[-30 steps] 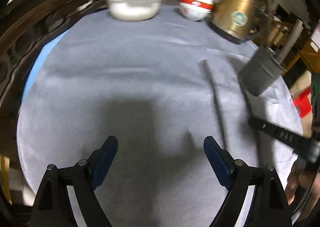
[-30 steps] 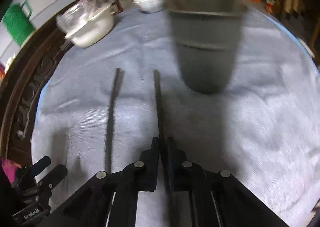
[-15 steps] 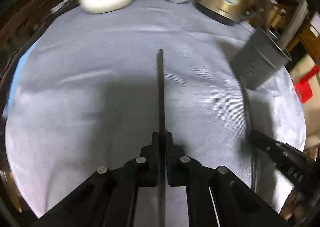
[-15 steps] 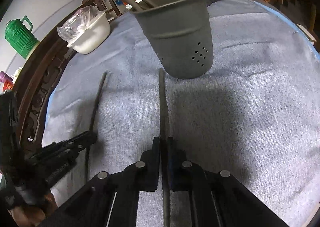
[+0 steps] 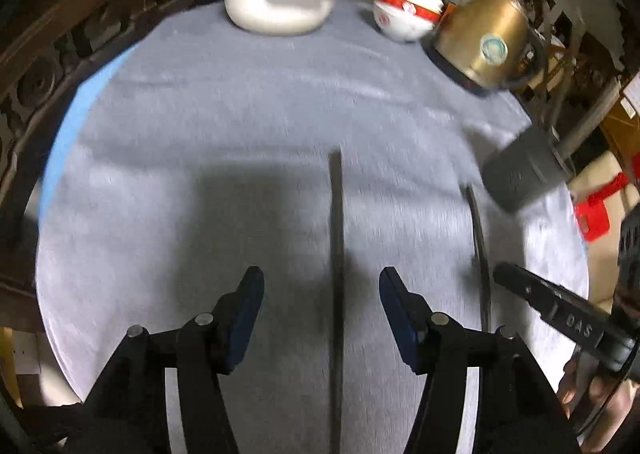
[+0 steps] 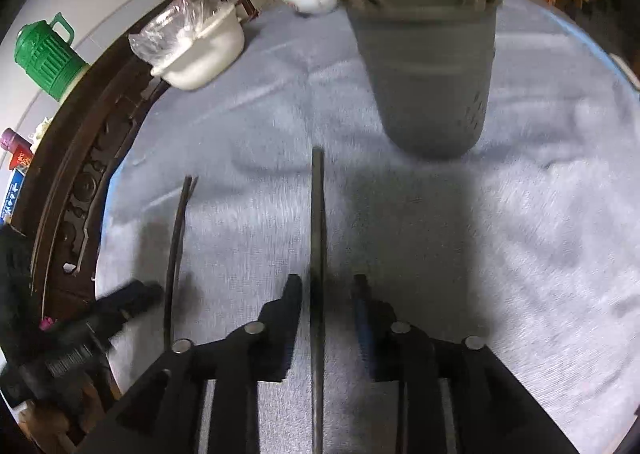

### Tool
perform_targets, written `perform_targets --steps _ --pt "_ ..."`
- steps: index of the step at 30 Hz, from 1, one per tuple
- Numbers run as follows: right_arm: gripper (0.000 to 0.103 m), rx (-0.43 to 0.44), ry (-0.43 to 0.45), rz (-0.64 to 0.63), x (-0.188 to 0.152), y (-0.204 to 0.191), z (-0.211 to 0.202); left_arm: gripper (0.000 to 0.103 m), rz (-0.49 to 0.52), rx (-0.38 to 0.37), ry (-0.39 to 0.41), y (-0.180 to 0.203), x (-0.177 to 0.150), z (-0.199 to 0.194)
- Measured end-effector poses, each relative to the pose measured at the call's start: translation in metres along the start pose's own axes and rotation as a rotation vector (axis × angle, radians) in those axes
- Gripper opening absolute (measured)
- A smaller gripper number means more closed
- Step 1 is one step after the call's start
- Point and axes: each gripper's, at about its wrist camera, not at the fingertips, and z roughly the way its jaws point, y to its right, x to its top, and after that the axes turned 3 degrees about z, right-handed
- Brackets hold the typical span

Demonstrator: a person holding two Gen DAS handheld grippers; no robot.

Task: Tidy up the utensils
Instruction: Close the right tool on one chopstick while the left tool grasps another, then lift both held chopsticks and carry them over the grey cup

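Two dark chopsticks lie on the grey tablecloth. In the left wrist view one chopstick (image 5: 337, 254) runs straight between the fingers of my open left gripper (image 5: 321, 286), untouched. The second chopstick (image 5: 478, 238) lies to its right, near the right gripper's arm (image 5: 560, 314). In the right wrist view that chopstick (image 6: 317, 254) lies between the fingers of my open right gripper (image 6: 326, 286). The other chopstick (image 6: 176, 246) lies to the left. The grey perforated utensil holder (image 6: 432, 66) stands just ahead, with several utensils in it; it also shows in the left wrist view (image 5: 520, 174).
A white pot with a plastic bag (image 5: 280, 2), stacked red-and-white bowls (image 5: 406, 14) and a gold kettle (image 5: 484, 42) stand along the far edge. A carved wooden rail (image 6: 92, 174) borders the left side. A green jug (image 6: 46, 54) sits beyond it.
Both grippers were shut on their chopsticks half a second ago and have now opened. The chopsticks lie on the cloth between the fingers. The utensil holder looks closer in the right view.
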Motion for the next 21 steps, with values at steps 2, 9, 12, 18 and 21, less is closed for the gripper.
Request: perform_targets --steps 2,9,12,18,21 --pt "0.065 -0.009 0.018 0.0 0.011 -0.002 -0.004 0.061 0.007 0.009 0.001 0.002 0.012 0.002" --pt "0.049 -0.075 -0.075 -0.073 0.039 -0.025 0.03 0.041 0.096 0.044 -0.101 0.023 0.036 0.044" --pt "0.007 -0.119 -0.104 -0.101 0.036 -0.028 0.039 0.006 0.103 0.02 -0.141 0.022 0.033 0.057" --pt "0.009 -0.107 -0.174 -0.15 0.034 -0.024 0.032 0.006 0.113 -0.011 -0.193 0.016 0.034 0.056" --pt "0.009 -0.127 -0.22 -0.175 0.041 -0.029 0.035 0.014 0.132 -0.02 -0.271 0.023 0.05 0.066"
